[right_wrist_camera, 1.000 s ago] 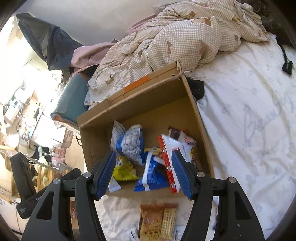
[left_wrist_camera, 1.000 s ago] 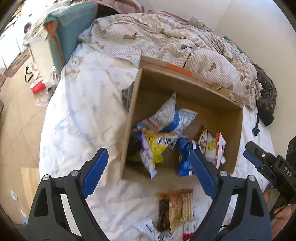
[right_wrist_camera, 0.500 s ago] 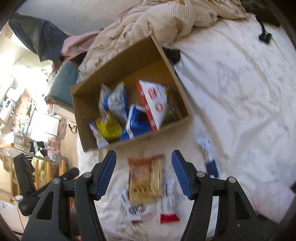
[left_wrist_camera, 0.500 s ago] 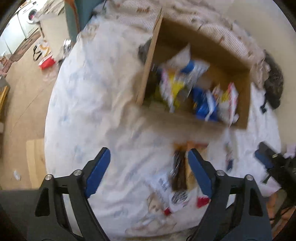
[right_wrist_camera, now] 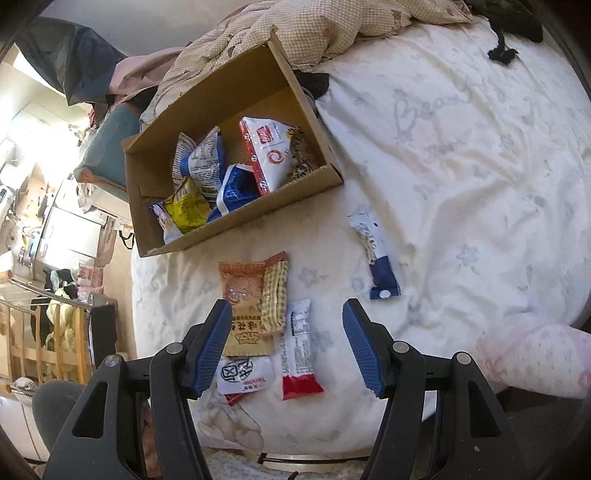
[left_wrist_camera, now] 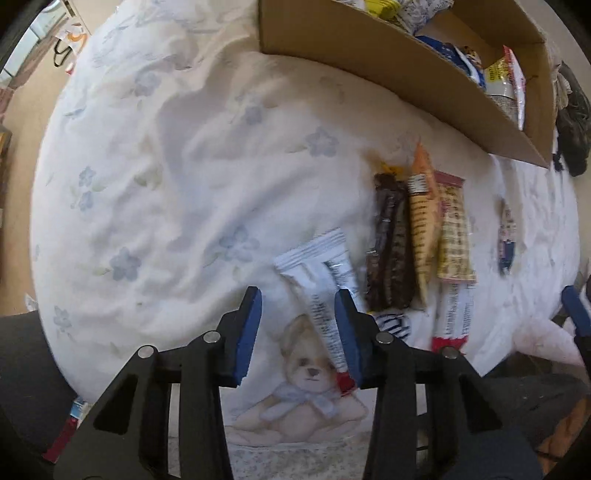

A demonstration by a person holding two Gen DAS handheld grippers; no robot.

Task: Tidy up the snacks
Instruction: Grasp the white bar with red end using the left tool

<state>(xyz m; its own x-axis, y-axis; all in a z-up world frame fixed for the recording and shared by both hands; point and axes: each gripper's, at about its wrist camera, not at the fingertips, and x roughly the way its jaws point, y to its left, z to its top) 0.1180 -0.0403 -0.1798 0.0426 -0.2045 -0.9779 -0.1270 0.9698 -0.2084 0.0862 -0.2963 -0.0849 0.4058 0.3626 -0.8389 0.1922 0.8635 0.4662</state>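
A cardboard box (right_wrist_camera: 236, 229) holding several snack bags lies on the bed; it also shows in the left wrist view (left_wrist_camera: 388, 70). Loose snacks lie in front of it: an orange packet (right_wrist_camera: 243, 302), a checked packet (right_wrist_camera: 275, 295), a white and red bar (right_wrist_camera: 301, 350), a white and blue packet (right_wrist_camera: 376, 258). My left gripper (left_wrist_camera: 297, 332) is open low over the sheet, its right finger against a white wrapper (left_wrist_camera: 325, 284). My right gripper (right_wrist_camera: 288, 347) is open above the white and red bar.
A dark packet (left_wrist_camera: 391, 243) and an orange one (left_wrist_camera: 421, 225) lie side by side. A crumpled checked duvet (right_wrist_camera: 314, 26) lies behind the box. The bed edge (right_wrist_camera: 133, 280) drops to a cluttered floor at the left. A pink pillow (right_wrist_camera: 535, 358) sits at the right.
Both grippers have pulled back from the box and come down toward the loose snacks on the sheet. The left gripper's jaws have narrowed next to the white wrapper.
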